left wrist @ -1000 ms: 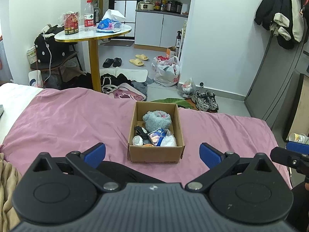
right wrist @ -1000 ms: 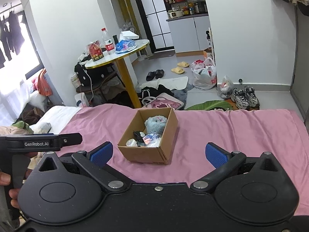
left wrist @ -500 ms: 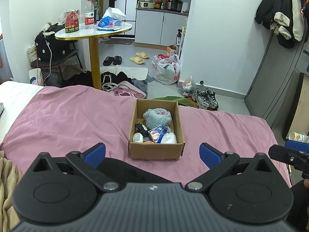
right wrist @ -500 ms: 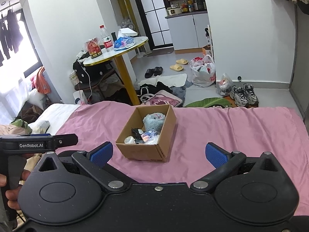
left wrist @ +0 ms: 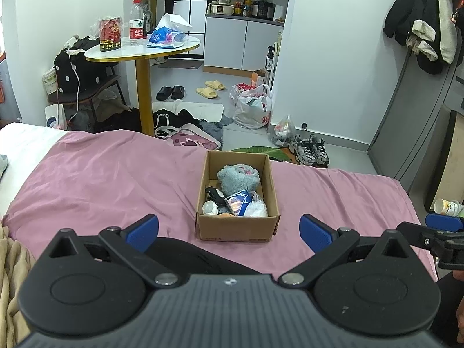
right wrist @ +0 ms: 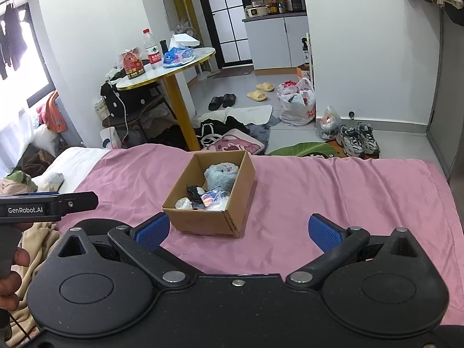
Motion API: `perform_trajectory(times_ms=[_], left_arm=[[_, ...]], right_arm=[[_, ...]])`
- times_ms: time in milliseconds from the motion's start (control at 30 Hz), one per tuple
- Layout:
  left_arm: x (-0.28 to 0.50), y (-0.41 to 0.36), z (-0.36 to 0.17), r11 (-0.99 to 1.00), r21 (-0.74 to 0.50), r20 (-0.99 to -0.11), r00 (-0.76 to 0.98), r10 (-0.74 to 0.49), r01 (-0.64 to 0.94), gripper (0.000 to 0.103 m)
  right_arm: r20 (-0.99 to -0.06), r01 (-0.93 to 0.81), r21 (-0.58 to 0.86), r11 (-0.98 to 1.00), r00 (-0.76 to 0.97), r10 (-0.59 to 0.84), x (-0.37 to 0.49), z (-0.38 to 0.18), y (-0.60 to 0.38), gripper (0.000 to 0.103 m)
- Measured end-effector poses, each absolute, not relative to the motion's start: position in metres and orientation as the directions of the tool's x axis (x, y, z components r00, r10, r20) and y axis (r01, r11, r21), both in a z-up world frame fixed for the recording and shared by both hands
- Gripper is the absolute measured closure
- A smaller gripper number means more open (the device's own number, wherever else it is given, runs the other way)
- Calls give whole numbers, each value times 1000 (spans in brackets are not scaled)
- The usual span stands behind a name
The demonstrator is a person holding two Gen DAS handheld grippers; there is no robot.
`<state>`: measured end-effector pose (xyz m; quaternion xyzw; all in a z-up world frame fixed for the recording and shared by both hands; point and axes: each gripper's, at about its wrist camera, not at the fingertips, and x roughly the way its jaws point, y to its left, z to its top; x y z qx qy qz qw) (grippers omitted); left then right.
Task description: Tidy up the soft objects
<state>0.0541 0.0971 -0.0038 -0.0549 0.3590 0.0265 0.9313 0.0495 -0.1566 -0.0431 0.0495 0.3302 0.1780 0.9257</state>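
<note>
Both tools (left wrist: 229, 229) (right wrist: 236, 230) gape, box (left wrist: 237, 226) apparently clear of bed edges.

Both wrist views face bed-top cardboard box (left wrist: 236, 227) nearby, right's from its right

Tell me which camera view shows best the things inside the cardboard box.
The left wrist view: it faces the cardboard box nearly straight and looks down into it, so its contents show. In the right wrist view the box sits turned, and its near wall hides part of the contents.
</note>
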Motion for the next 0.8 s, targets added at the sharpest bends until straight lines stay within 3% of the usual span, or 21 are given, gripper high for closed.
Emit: perform_trajectory(times_ms=[800], left_arm=[[57, 95, -2, 993, -79, -675, 738, 12, -88, 1]], right_arm=[[-599, -280, 200, 939, 723, 343, 51, -44, -160, 0]])
